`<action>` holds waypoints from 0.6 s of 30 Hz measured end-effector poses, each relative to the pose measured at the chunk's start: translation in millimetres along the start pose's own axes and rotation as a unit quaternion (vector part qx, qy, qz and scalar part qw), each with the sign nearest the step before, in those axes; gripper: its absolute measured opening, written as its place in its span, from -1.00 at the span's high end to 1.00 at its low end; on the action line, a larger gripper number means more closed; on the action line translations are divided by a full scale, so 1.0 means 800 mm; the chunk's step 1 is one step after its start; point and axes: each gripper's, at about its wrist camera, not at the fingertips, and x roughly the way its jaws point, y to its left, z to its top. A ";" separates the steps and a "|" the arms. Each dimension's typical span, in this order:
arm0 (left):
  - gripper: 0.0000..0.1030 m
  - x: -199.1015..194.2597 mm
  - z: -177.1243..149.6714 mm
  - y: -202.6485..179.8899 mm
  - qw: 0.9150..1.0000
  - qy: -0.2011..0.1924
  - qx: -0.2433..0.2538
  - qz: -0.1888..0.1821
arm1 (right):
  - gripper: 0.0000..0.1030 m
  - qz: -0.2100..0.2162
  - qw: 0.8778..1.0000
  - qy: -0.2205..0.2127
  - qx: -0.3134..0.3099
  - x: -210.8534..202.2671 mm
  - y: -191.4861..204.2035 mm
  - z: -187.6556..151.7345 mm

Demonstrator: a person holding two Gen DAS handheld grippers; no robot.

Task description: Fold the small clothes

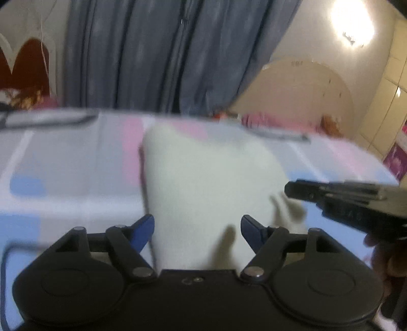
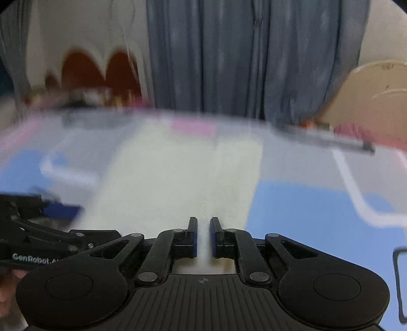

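A wide bed sheet patterned in pale blue, pink and grey blocks with white lines (image 1: 63, 163) was spread across the whole lower scene in both wrist views, blurred throughout. Behind it, at twelve o'clock, long grey-blue pleated curtains (image 1: 142, 56) were hung, with a dark red and white scalloped headboard (image 2: 101, 68) seen at ten o'clock in the right wrist view. A rounded cream panel (image 1: 305, 86) was seen at two o'clock in the left wrist view, below a bright wall light (image 1: 352, 23).

The small white cloth garment (image 1: 203, 173) was laid flat on the sheet at the centre, stretched from the near edge away toward twelve o'clock; a lengthwise crease was seen along it in the right wrist view (image 2: 178, 178).

The left gripper (image 1: 198, 230), black with blue pads, was held over the near end of the garment with its jaws spread wide; nothing was pinched between the pads, the cloth being seen beneath the gap. In the right wrist view it was seen at nine o'clock (image 2: 59, 211).

The right gripper (image 2: 203, 235) was nearly clenched, with a narrow slit left between the pads; whether cloth was gripped there could not be told. In the left wrist view it was seen at three o'clock (image 1: 290, 189), its tip at the garment's right edge.
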 end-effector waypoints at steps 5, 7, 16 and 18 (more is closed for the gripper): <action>-0.99 0.062 0.009 -0.001 0.995 0.074 0.031 0.062 | 0.81 -0.037 0.996 0.079 0.000 0.076 -0.022 0.012; -1.00 0.063 0.000 0.022 0.996 0.072 -0.029 0.031 | 0.77 -0.039 0.995 0.091 -0.027 0.087 -0.017 0.010; -0.97 0.025 -0.005 0.020 0.997 0.057 -0.019 0.044 | -0.46 -0.033 0.998 0.058 0.003 0.035 -0.025 -0.003; -0.97 0.027 -0.003 0.020 0.997 0.057 -0.015 0.049 | -0.73 -0.038 0.998 0.059 -0.002 0.021 -0.025 0.003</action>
